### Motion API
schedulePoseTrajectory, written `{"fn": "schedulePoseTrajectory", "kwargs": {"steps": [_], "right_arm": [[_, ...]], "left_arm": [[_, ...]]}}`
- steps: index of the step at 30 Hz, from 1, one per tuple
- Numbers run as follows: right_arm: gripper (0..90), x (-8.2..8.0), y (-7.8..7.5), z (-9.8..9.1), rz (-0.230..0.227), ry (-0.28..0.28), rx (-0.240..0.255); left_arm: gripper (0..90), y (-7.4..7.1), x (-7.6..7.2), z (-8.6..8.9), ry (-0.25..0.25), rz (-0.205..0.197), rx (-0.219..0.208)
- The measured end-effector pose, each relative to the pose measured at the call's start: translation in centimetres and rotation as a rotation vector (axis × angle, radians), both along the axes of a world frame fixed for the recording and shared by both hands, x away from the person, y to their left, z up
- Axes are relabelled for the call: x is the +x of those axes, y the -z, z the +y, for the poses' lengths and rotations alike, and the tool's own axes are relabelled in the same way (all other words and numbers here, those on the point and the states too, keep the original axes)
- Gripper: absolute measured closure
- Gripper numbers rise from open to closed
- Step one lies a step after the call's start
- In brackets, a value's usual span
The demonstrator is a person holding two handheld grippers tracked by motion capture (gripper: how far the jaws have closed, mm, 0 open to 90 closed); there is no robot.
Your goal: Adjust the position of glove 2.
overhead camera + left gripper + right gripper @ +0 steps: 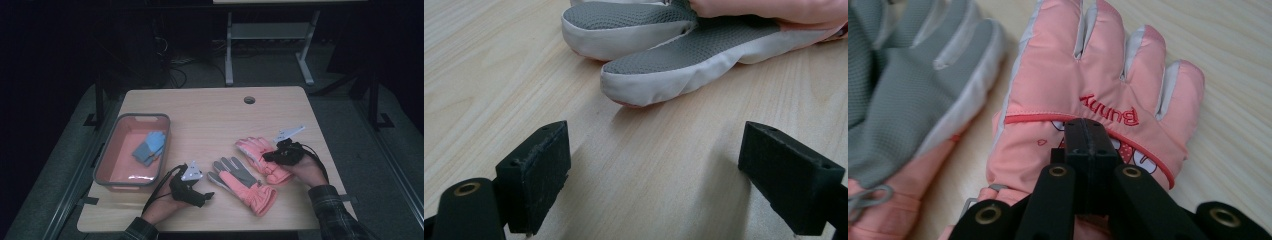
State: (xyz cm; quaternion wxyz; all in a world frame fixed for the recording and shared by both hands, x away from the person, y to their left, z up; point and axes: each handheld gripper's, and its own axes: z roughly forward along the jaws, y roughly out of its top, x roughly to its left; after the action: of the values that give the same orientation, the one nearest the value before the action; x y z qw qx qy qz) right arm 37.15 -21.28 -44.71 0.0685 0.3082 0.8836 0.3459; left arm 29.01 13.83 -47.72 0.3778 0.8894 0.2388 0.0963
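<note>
High view: table (210, 115), pale wood, under dim light. Left gripper (200, 194) near the front edge, jaws spread, nothing between them, tips just short of the grey glove (240, 181), which lies palm up with its pink cuff toward the person. Right gripper (268, 156) sits over the pink glove (255, 150), which lies just beside the grey one; the gripper and the hand behind it cover that glove's middle, so the jaw tips are hard to make out here. Bin (107, 172), grey rim, pink inside, at the table's left, holding blue cloth (149, 146) whose shape is unclear. Dark floor and a table frame (270, 40) beyond, little detail

Left gripper view: jaws wide apart over bare wood; ahead, two grey mesh fingertips (644, 82) of the grey glove, the rest cut off by the top edge

Right gripper view: jaws pressed together, seemingly pinching a fold of the pink glove's back just under the word "Bunny" (1110, 111); the printed picture below it is mostly hidden by the jaws. Grey glove at the left edge, cut off
</note>
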Motion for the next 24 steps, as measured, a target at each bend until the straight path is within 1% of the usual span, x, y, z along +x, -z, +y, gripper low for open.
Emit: {"fn": "schedulePoseTrajectory", "kwargs": {"steps": [1,2,4,5,6,7,8,10,11,12,13,14,15,17,19,21,23,24], "right_arm": [[90.0,-0.1,0.0,0.3,0.008,-0.01,0.005],[89.9,-0.2,0.0,0.6,0.003,-0.023,0.007],[89.4,-0.2,-0.1,0.8,0.006,-0.026,0.007],[82.5,-0.3,-0.5,0.9,0.003,-0.022,0.01],[82.5,-0.3,-0.5,0.9,0.003,-0.022,0.01],[71.9,-0.5,-1.1,0.7,0.011,0.01,0.036],[67.9,-0.6,-1.5,0.6,0.021,0.029,0.047],[56.8,-1.0,-2.1,0.3,0.044,0.064,0.063],[53.9,-1.2,-2.3,0.1,0.047,0.074,0.053],[53.9,-1.2,-2.3,0.1,0.047,0.074,0.053],[47.8,-1.7,-2.4,-0.1,0.071,0.095,0.043],[47.2,-1.9,-2.3,0.0,0.082,0.103,0.042],[46.6,-2.1,-2.3,0.0,0.087,0.105,0.031],[45.6,-2.3,-1.9,0.3,0.082,0.112,0.021],[45.5,-2.2,-1.8,0.4,0.084,0.114,0.016],[45.8,-1.9,-1.1,0.9,0.086,0.123,-0.026],[46.2,-1.8,-0.8,1.1,0.091,0.127,-0.035],[47.4,-1.5,-0.3,1.3,0.104,0.13,-0.042]], "left_arm": [[12.6,0.0,0.0,0.0,0.0,0.0,0.0],[12.6,0.0,0.0,0.0,0.0,0.0,0.0],[12.6,0.0,0.0,0.0,0.0,0.0,0.0],[12.6,0.0,0.0,0.0,0.0,0.0,0.0],[12.6,0.0,0.0,0.0,0.0,0.0,0.0],[12.6,0.0,0.0,0.0,0.0,0.0,0.0],[12.6,0.0,0.0,0.0,0.0,0.0,0.0],[12.6,0.0,0.0,0.0,0.0,0.0,0.0],[12.6,0.0,0.0,0.0,0.0,0.0,0.0],[12.6,0.0,0.0,0.0,0.0,0.0,0.0],[12.6,0.0,0.0,0.0,0.001,0.002,0.004],[12.6,0.0,0.0,0.0,0.001,0.001,0.002],[12.6,0.0,0.0,0.0,0.001,0.0,0.0],[12.6,0.0,0.0,0.0,0.001,0.0,0.001],[12.6,0.0,0.0,0.0,0.001,0.0,0.002],[12.6,0.0,0.0,0.0,0.002,0.001,0.004],[12.6,0.0,0.0,0.0,0.002,0.001,0.004],[12.6,0.0,0.0,0.0,0.002,0.001,0.005]]}}
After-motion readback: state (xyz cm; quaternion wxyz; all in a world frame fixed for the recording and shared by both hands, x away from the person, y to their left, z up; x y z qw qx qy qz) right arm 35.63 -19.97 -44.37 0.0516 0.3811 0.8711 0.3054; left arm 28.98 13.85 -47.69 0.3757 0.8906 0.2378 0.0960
